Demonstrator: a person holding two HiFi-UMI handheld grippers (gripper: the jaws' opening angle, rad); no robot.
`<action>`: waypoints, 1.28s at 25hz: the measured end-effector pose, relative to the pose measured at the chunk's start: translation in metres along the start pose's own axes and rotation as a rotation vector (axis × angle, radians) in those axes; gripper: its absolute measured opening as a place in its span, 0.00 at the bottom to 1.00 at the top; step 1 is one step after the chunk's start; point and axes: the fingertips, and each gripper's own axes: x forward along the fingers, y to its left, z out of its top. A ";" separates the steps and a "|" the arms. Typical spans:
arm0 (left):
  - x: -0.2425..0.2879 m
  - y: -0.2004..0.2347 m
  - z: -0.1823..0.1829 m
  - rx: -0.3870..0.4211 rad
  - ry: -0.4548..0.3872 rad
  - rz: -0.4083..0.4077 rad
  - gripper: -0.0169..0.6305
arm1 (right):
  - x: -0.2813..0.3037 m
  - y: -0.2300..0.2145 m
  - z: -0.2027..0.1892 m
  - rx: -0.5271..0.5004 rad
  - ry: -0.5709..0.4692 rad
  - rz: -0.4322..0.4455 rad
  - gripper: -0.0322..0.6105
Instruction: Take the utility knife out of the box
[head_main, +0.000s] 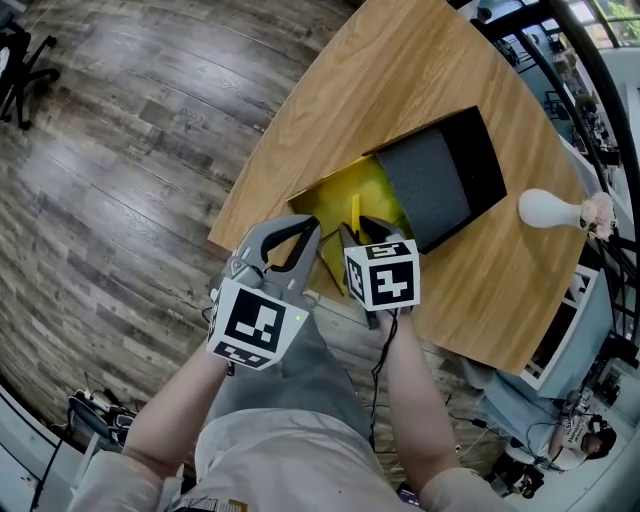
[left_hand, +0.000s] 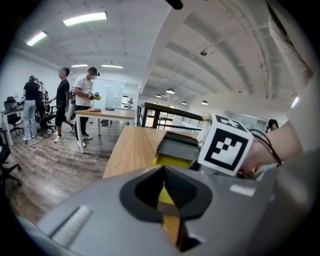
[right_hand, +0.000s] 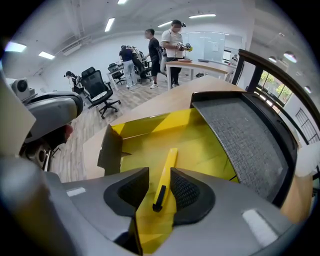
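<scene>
A yellow utility knife (head_main: 355, 212) lies on the yellow floor of an open box (head_main: 335, 195), whose black lid with grey foam (head_main: 430, 185) is folded back. My right gripper (head_main: 362, 228) points steeply down over the box's near end. In the right gripper view the right gripper (right_hand: 159, 171) is open, and the knife (right_hand: 166, 175) shows lengthwise in the gap between its jaws, pads not touching it. My left gripper (head_main: 316, 228) hangs beside it at the box's near left corner. In its own view the left gripper (left_hand: 164, 169) has its tips together, with nothing in them.
The box sits near the front edge of a curved wooden table (head_main: 420, 60). A white bulb-shaped object (head_main: 548, 208) lies on the table right of the lid. Several people (left_hand: 82, 92) stand by another table far off, with office chairs (right_hand: 97, 87) on the wooden floor.
</scene>
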 end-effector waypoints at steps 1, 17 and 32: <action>0.000 0.002 0.000 -0.003 -0.002 0.001 0.03 | 0.001 -0.001 0.000 0.004 0.008 -0.006 0.26; -0.012 0.013 -0.009 -0.013 0.008 0.017 0.03 | 0.010 0.003 -0.004 -0.044 0.077 -0.058 0.12; -0.058 -0.012 0.032 0.043 -0.013 0.037 0.03 | -0.071 0.021 0.025 -0.013 -0.112 -0.036 0.12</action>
